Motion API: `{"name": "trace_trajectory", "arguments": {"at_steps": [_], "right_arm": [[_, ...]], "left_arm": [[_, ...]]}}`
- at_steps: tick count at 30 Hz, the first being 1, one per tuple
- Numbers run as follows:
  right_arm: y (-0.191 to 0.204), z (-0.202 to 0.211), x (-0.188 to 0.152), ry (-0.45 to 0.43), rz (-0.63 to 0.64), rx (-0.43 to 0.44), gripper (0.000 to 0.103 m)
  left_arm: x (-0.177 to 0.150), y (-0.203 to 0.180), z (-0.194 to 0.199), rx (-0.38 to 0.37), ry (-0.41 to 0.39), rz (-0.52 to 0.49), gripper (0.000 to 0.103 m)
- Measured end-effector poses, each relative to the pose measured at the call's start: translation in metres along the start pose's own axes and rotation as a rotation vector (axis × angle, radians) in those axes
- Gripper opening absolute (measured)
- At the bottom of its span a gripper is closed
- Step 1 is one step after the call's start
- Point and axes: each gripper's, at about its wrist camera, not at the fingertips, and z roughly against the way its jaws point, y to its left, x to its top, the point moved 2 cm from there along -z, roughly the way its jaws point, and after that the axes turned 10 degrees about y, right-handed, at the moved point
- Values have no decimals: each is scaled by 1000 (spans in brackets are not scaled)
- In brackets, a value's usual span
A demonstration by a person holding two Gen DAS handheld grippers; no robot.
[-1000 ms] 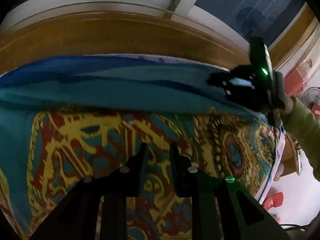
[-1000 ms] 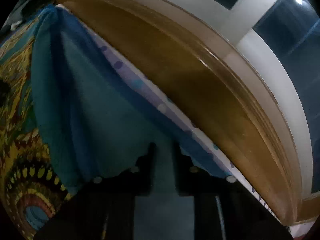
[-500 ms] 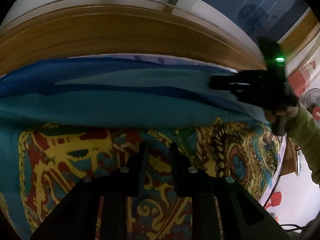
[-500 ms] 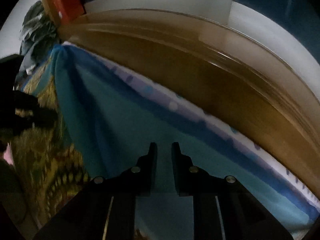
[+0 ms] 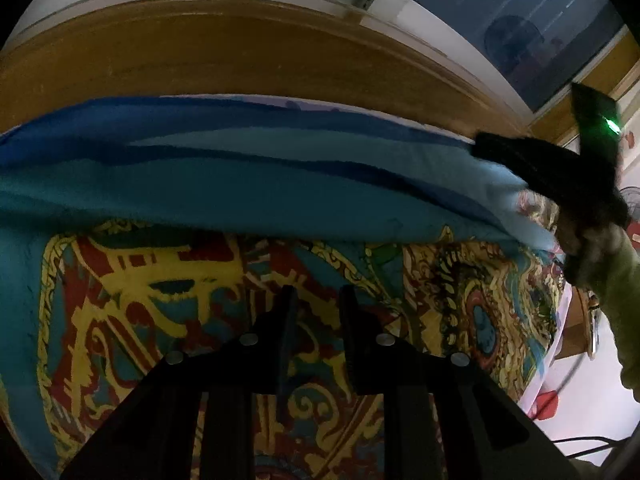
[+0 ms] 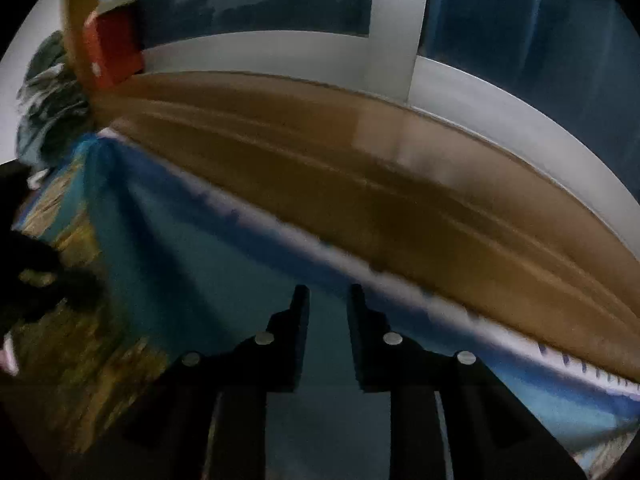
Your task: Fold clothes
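A large cloth (image 5: pixel 200 320) with a teal border and a yellow, red and blue ornate print lies spread on the bed. Its far edge is folded over, showing a plain teal and blue band (image 5: pixel 240 184). My left gripper (image 5: pixel 316 300) hovers over the printed part, fingers slightly apart, nothing between them. My right gripper (image 6: pixel 328 300) is over the plain teal band (image 6: pixel 208 272), fingers slightly apart. It also shows in the left wrist view (image 5: pixel 552 168) at the cloth's right end, blurred.
A wooden headboard (image 5: pixel 240 56) runs along the far side, with a window frame (image 6: pixel 396 32) above it. A white dotted sheet (image 6: pixel 360 268) shows under the cloth's far edge. An orange box (image 6: pixel 114 46) stands at the far left.
The right gripper has swung and shifted along the far edge, with motion blur. The plain teal band has come further over the print. The left gripper has stayed over the print.
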Motion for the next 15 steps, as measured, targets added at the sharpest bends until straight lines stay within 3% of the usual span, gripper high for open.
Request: {"name": "trace_trajectory", "arguments": {"at_steps": [6,12,14,15], "right_arm": [[46,23,-25,33,88,34,34],[63,-12,-44,131,123,24,36],[61,-21,-41,150,103,26,18],[59,-22,-39,143,95,23,3]], "left_arm": [[-2,1,-2,-2,8,-11,20],[-4,-1,-3,-3,13,-23,20],[-4,0,-1,-5,11,-25,20],[-5,1,0,-6,9,-26,20]]}}
